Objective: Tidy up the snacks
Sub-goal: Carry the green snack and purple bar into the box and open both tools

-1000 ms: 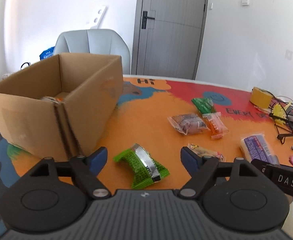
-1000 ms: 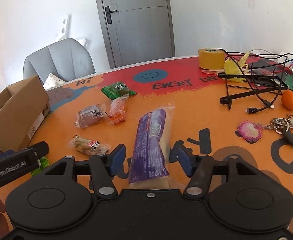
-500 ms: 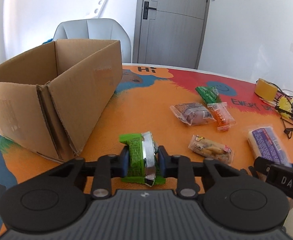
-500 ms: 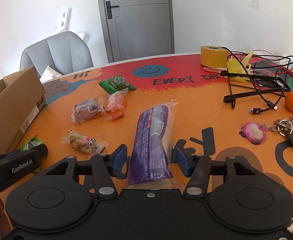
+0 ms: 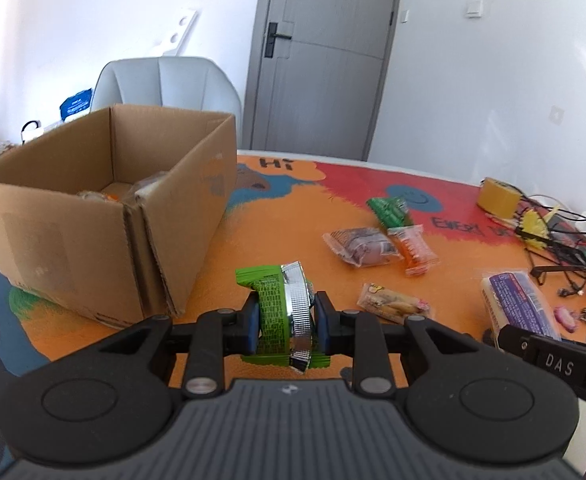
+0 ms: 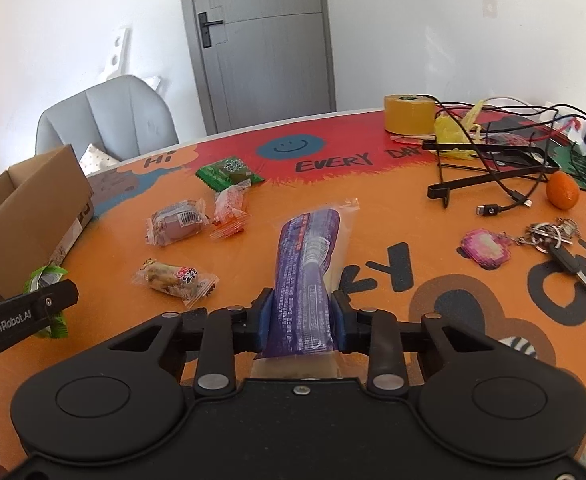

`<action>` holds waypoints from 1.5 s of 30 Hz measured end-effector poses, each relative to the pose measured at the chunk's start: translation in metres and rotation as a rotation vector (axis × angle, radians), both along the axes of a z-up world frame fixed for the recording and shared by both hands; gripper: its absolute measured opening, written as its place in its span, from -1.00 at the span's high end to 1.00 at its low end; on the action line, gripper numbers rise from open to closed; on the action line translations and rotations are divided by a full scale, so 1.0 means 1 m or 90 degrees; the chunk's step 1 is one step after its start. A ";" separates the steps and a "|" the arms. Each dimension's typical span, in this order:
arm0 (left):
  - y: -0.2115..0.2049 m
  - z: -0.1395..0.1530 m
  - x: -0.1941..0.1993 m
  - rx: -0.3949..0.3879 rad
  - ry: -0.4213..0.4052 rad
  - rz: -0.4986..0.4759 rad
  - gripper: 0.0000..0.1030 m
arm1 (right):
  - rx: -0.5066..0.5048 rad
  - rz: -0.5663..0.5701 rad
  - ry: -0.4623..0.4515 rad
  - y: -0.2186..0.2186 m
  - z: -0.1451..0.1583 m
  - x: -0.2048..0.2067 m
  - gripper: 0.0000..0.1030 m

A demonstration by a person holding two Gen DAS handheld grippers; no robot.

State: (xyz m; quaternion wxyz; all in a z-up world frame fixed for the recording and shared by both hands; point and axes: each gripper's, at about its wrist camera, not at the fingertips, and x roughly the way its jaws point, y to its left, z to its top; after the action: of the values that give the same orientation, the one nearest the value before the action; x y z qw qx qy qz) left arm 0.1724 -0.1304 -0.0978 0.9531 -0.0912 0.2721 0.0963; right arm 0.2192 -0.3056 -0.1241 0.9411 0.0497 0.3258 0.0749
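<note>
The right gripper (image 6: 300, 320) had just been closing on the purple snack packet (image 6: 307, 276), its pads pressing both sides above the orange table (image 6: 393, 208).

Tape roll (image 6: 409, 114), tangled cables (image 6: 505, 160), keys (image 6: 565, 248), grey chair (image 6: 109, 120), door (image 6: 261, 36)

Ahead of the right gripper the tablecloth (image 6: 373, 216) reads "HI" and "EVERY DAY". At its left, "GenRobot.AI" stands on the left gripper (image 6: 25, 314); the right gripper (image 5: 557, 364) bears "DAS".
</note>
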 end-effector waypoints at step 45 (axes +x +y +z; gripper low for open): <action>0.143 0.090 -0.054 0.023 -0.093 0.052 0.49 | 0.024 0.103 -0.133 0.124 0.080 -0.049 0.40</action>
State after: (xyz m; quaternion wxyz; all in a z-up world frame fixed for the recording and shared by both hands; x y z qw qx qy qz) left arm 0.1188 0.0130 -0.0078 0.9671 -0.0919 0.1965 0.1329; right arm 0.1698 -0.1821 -0.0446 0.9598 0.0329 0.2274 0.1613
